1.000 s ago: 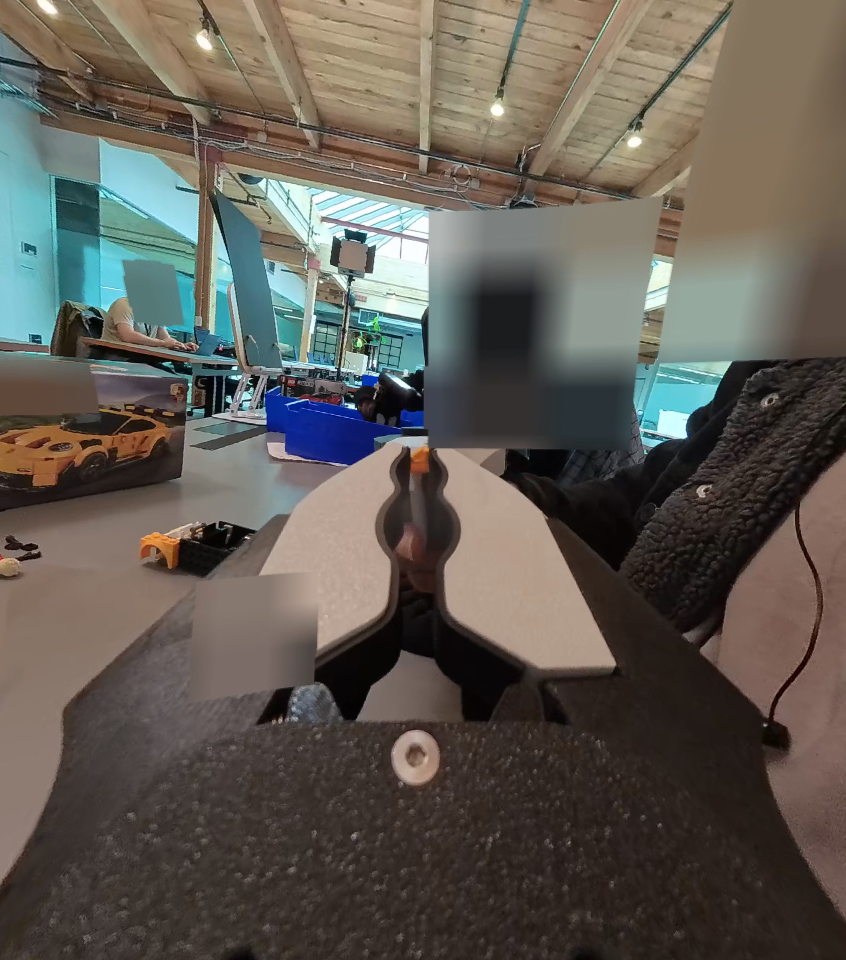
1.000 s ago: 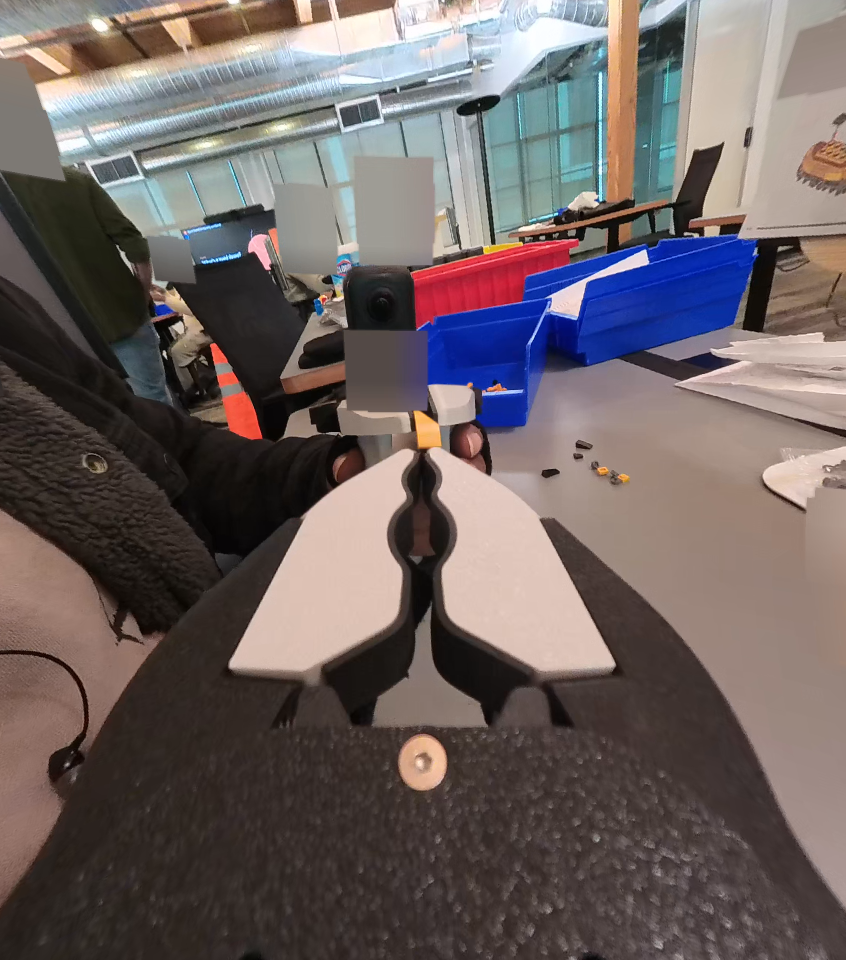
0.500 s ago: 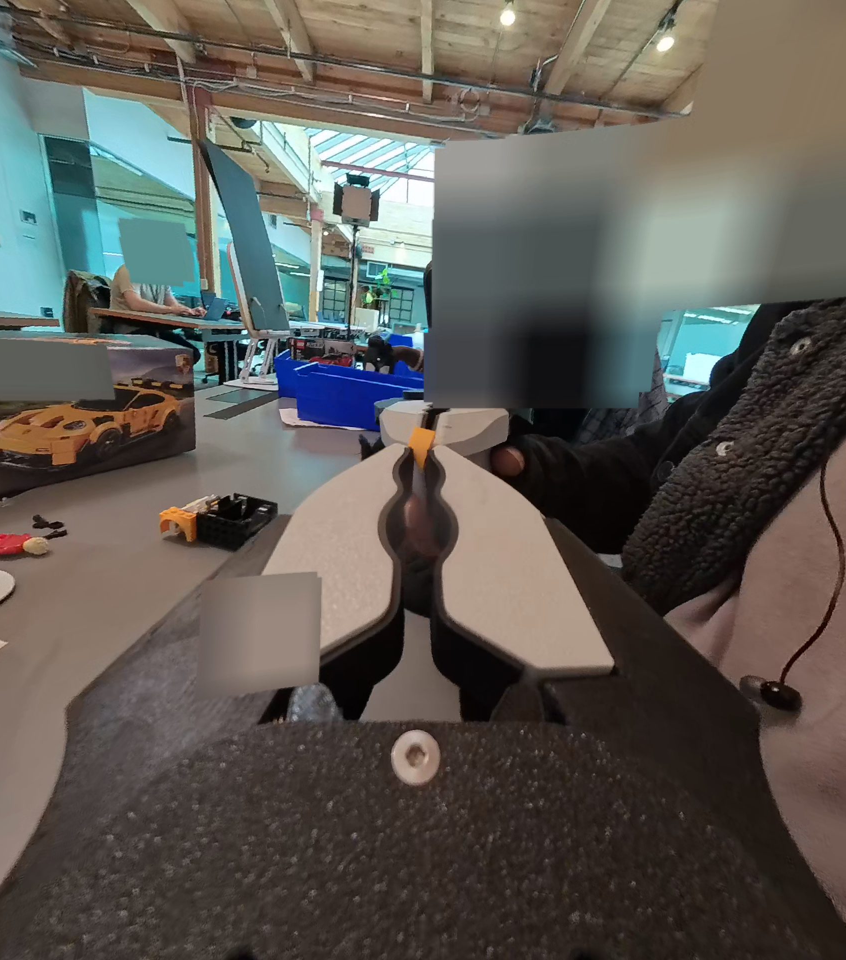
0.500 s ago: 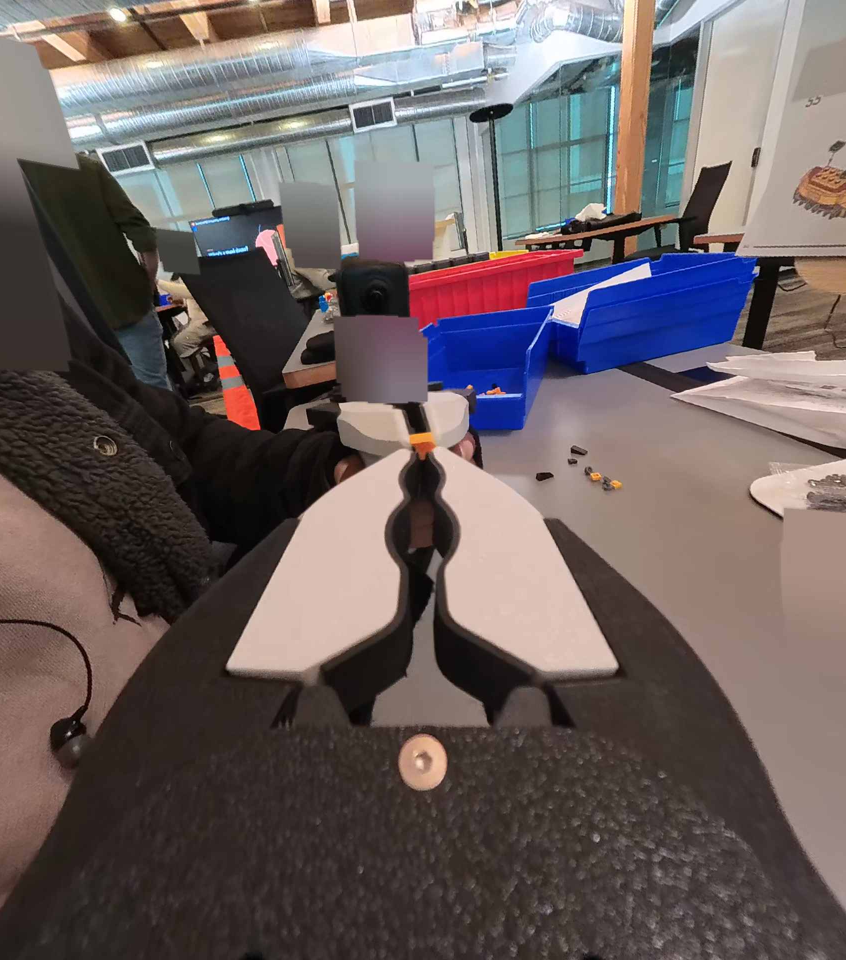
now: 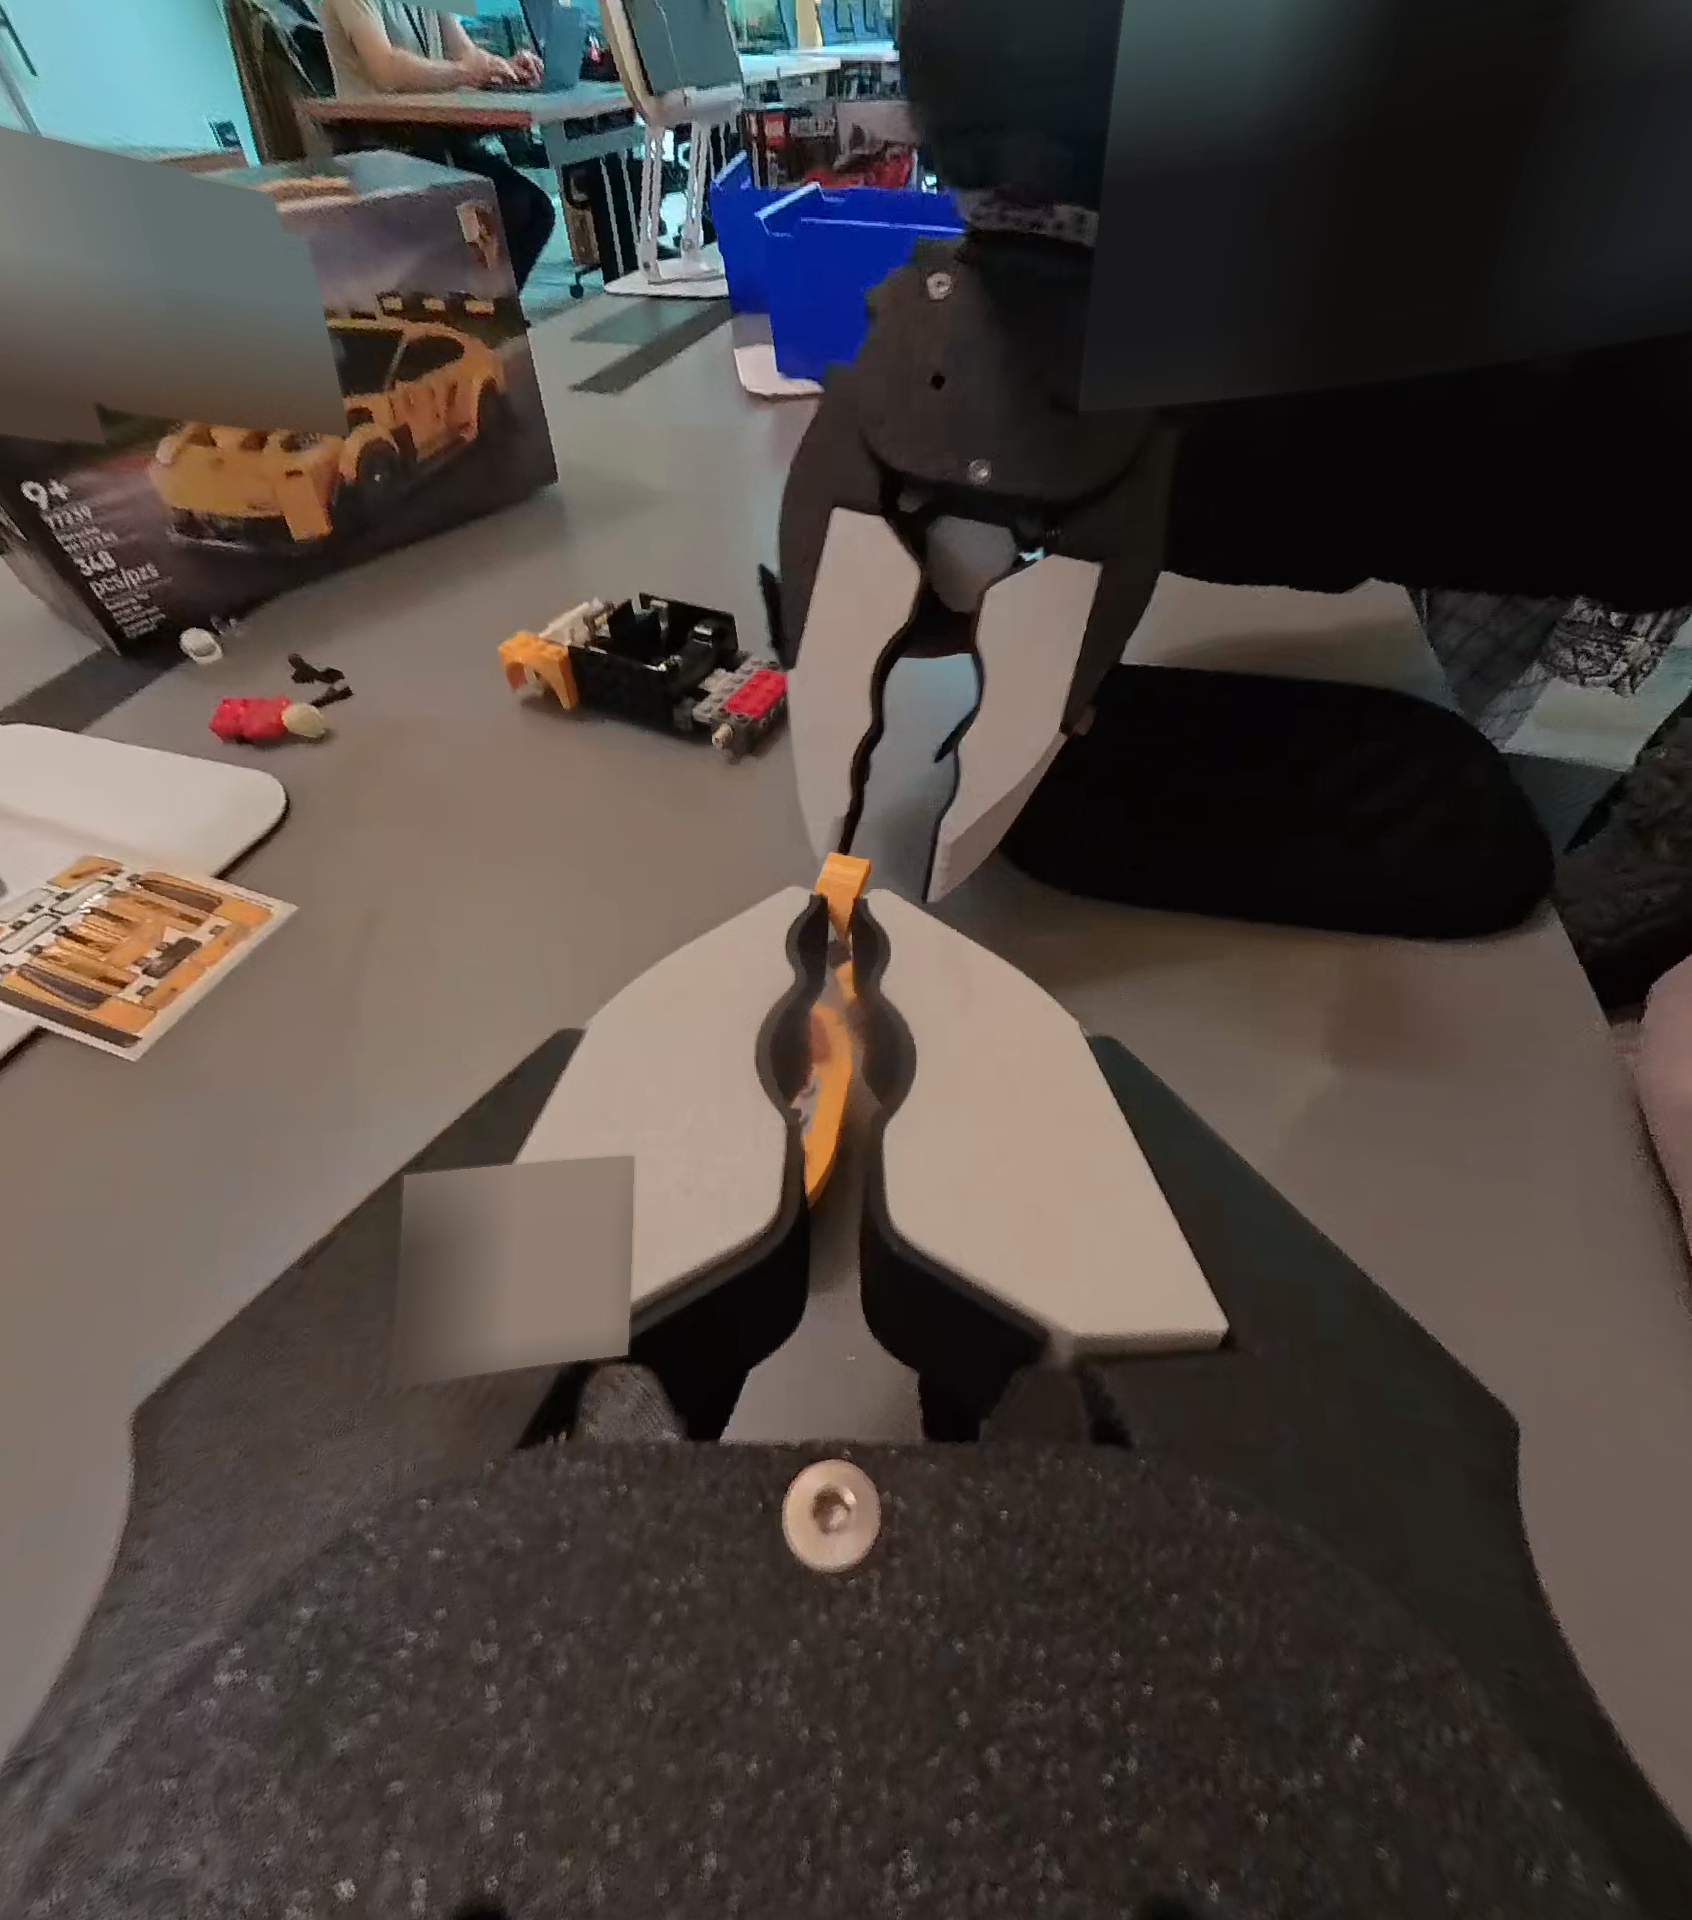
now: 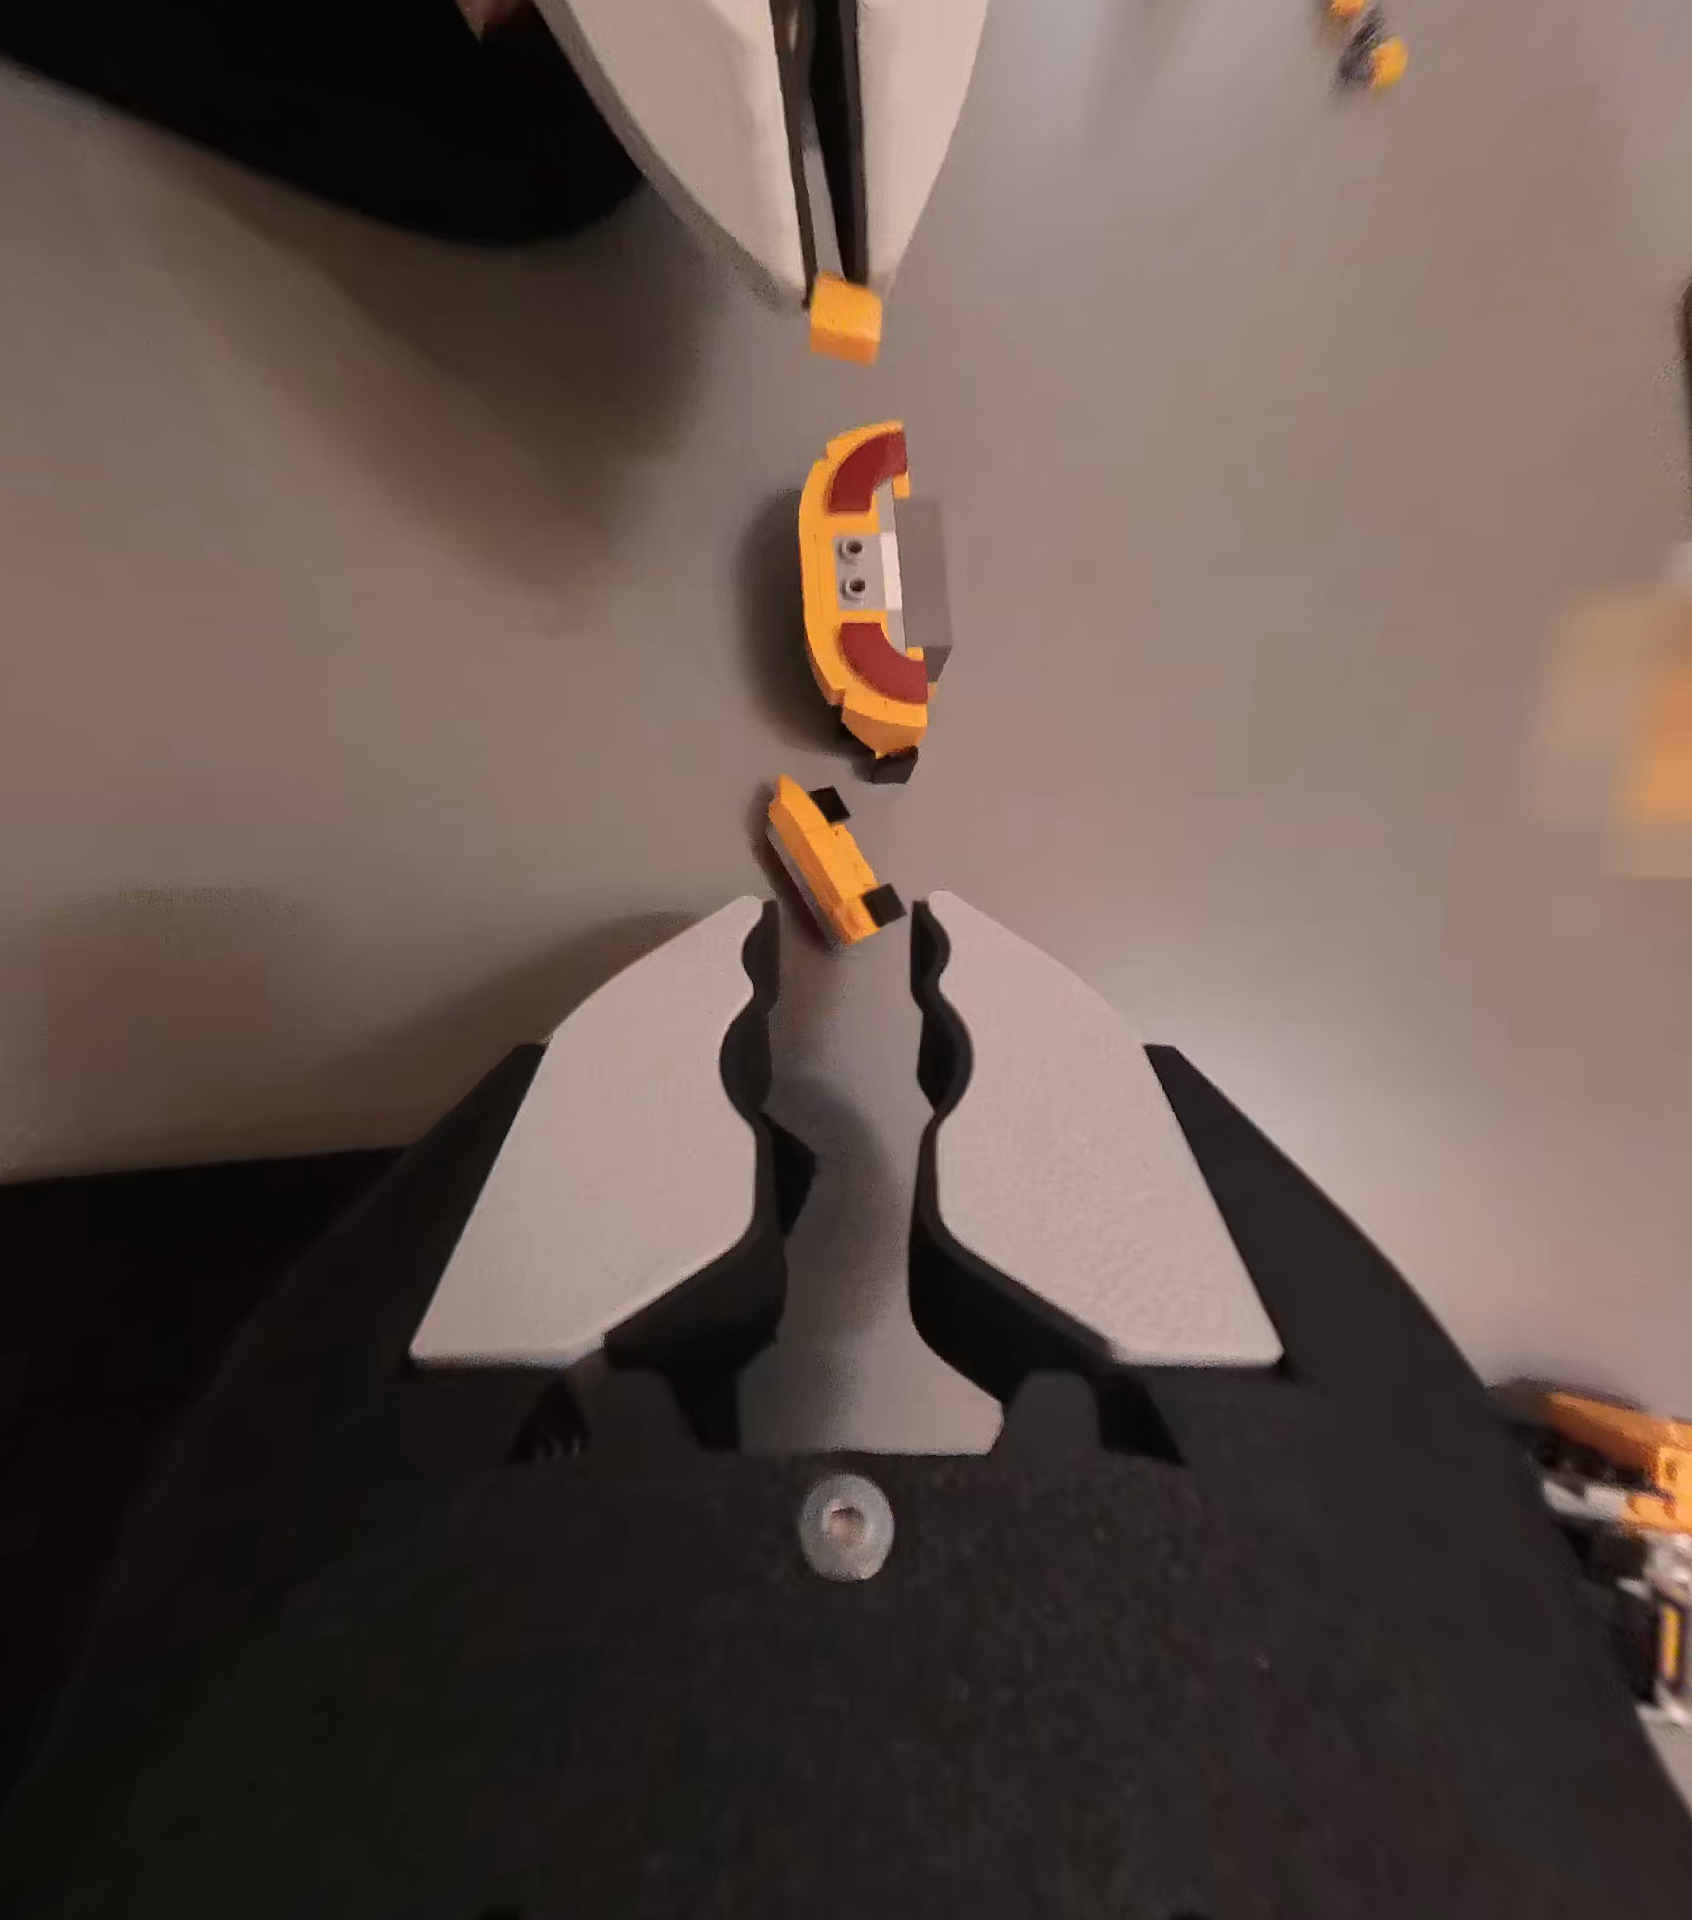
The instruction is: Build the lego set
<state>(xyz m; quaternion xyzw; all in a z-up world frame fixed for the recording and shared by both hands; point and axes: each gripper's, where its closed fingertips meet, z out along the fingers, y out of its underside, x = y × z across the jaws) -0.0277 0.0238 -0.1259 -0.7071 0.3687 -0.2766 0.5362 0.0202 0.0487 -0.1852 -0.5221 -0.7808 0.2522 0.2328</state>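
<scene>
My left gripper (image 5: pixel 837 912) is shut on a small orange brick (image 5: pixel 840 876) and holds it just above the grey table. It also shows at the top of the right wrist view (image 6: pixel 834 281), with the orange brick (image 6: pixel 847 330) at its tip. My right gripper (image 6: pixel 847 906) is open and empty, pointing down at the table. A small orange and grey piece (image 6: pixel 826 873) lies between its tips. A curved orange and dark red assembly (image 6: pixel 868 587) lies on the table between the two grippers. The right gripper (image 5: pixel 892 868) faces me in the left wrist view.
A lego box with a yellow car (image 5: pixel 302 416), a black partly built chassis (image 5: pixel 660 665), a red piece (image 5: pixel 250 717), a sticker sheet (image 5: pixel 104 945) and a white tray (image 5: pixel 94 790) lie left. Blue bins (image 5: pixel 821 281) stand behind. An orange and white sub-build (image 6: pixel 1673 1538) lies lower right. The gap from one gripper's tips to the other's is roughly 9 centimetres.
Both grippers have tilted down from level to the table. The right gripper has opened and let go. The curved assembly and a small piece now lie on the table.
</scene>
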